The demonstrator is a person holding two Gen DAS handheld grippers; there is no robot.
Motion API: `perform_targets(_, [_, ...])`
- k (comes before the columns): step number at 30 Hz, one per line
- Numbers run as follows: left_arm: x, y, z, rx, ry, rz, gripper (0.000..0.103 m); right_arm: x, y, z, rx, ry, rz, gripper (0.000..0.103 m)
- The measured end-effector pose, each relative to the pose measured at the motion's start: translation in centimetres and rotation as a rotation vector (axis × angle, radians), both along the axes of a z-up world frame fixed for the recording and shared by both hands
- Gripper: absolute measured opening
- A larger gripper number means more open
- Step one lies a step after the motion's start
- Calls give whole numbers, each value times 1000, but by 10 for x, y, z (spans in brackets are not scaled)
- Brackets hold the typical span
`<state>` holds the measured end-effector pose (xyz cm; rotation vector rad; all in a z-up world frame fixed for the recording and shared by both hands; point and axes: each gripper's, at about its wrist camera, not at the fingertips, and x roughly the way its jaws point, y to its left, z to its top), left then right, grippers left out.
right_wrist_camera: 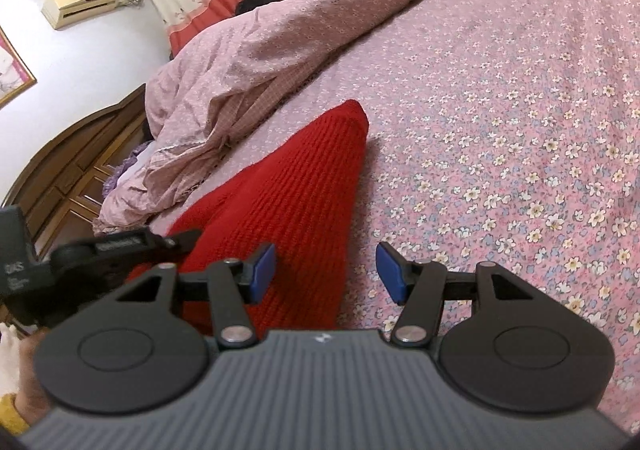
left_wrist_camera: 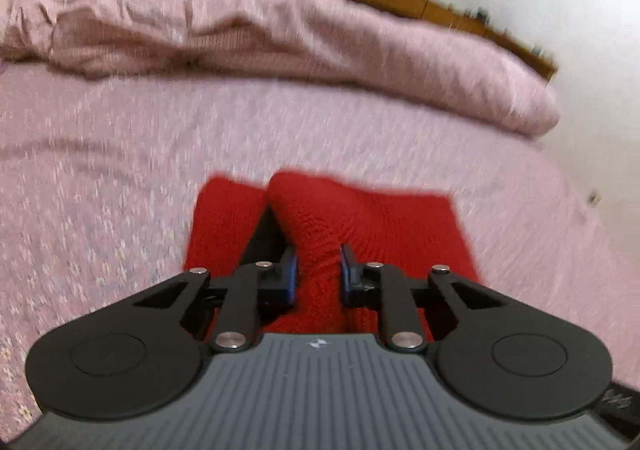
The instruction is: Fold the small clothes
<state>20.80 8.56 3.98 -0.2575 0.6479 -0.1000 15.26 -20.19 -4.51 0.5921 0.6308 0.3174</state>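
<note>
Your left gripper (left_wrist_camera: 318, 270) is clenched on a raised fold of the red knit garment (left_wrist_camera: 384, 226), which lies on the bed (left_wrist_camera: 100, 169). Your right gripper (right_wrist_camera: 326, 270) hangs released over the garment's edge.

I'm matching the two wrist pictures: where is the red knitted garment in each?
Left wrist: red knitted garment low centre, bunched between the left tongs.
Right wrist: centre-left, under the right tongs' left pad.
Shared landmark: rumpled pink floral quilt behind it.

The knitted garment (right_wrist_camera: 288, 185) lies on the bedsheet (right_wrist_camera: 500, 153); behind it the bunched duvet (right_wrist_camera: 256, 49), probably against the headboard (right_wrist_camera: 68, 165).
</note>
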Motion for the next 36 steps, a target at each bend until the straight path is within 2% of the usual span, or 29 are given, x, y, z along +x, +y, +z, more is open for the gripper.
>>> perform_targets(3, [-18, 11, 22, -9, -79, -4, 22, 0, 1, 3, -6, -7, 3, 59])
perform_targets(6, [-32, 23, 27, 34, -95, 11, 22, 1, 6, 6, -11, -16, 13, 59])
perform_targets(8, [-37, 34, 17, 42, -60, 37, 22, 2, 12, 8, -15, -22, 27, 59])
perform_targets(12, [-38, 61, -15, -28, 61, 102, 22, 4, 28, 12, -35, -41, 69, 59])
perform_targets(14, [-37, 67, -32, -22, 91, 125, 23, 5, 37, 14, -58, -62, 94, 59])
perform_targets(16, [-35, 71, -41, -11, 100, 146, 23, 8, 46, 12, -80, -84, 126, 59])
perform_targets(20, [-32, 83, -48, -37, 100, 175, 25, 19, 59, 2, -102, -74, 152, 64])
perform_targets(24, [-37, 89, -39, -68, 68, 189, 25, 25, 67, 8, -106, -70, 178, 63])
perform_targets(26, [-37, 89, -36, -55, 51, 190, 25, 25, 76, 16, -131, -93, 191, 61])
perform_targets(28, [-30, 86, -39, -7, 72, 189, 29, 26, 87, 21, -190, -112, 192, 61])
perform_targets(31, [-23, 84, -51, 17, 99, 193, 36, 36, 103, 13, -284, -118, 183, 61])
perform_targets(36, [-31, 90, -43, -37, 66, 207, 42, 43, 96, 11, -278, -109, 196, 64])
